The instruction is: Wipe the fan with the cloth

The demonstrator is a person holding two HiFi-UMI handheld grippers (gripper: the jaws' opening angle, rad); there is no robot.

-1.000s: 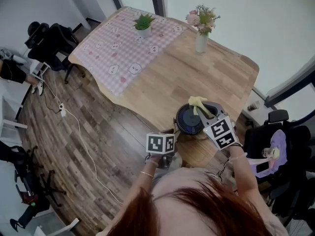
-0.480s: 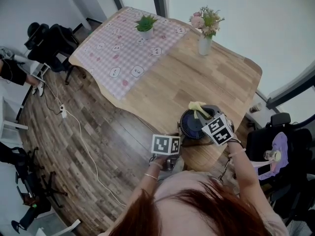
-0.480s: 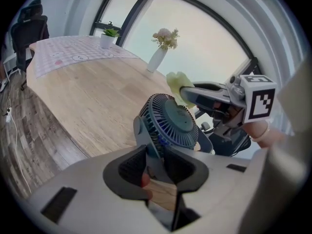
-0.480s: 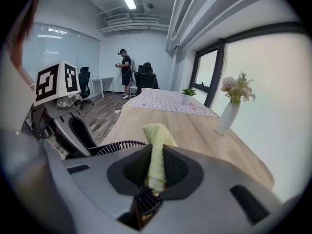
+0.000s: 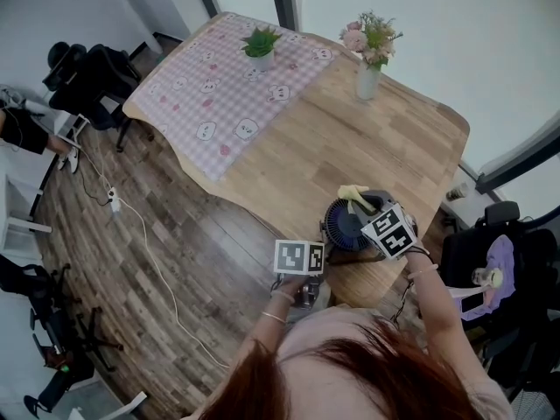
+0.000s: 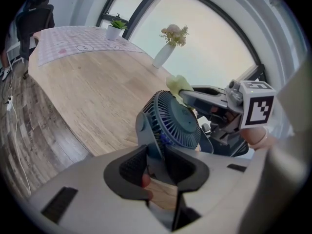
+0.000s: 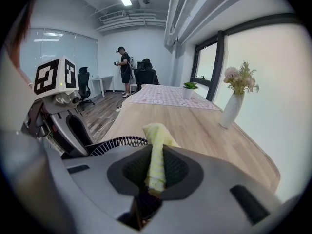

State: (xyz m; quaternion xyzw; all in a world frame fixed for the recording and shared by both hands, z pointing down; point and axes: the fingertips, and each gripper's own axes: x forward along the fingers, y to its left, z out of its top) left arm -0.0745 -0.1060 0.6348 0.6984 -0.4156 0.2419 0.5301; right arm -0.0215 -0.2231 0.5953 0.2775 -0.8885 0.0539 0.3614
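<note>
A small dark-blue fan [image 5: 348, 226] stands near the front edge of the wooden table [image 5: 350, 147]. In the left gripper view its round grille [image 6: 173, 123] faces up and to the right. My left gripper [image 6: 156, 167] has the fan's stand between its pads. The jaws have just been opening a little, and the stand still fills the gap. My right gripper [image 7: 156, 167] is shut on a folded yellow cloth [image 7: 157, 140]. It holds the cloth [image 5: 353, 193] at the far upper rim of the grille [image 7: 114, 143], which it reaches from the right [image 5: 363, 205].
A vase of flowers [image 5: 368, 68] and a potted plant [image 5: 261, 44] stand at the table's far end, the plant on a pink checked tablecloth [image 5: 219, 103]. Office chairs stand to the left [image 5: 87, 77] and right [image 5: 499, 261]. A person [image 7: 123, 67] stands far off.
My right gripper has come down with the cloth toward the fan's far rim. The left gripper stays at the fan's stand.
</note>
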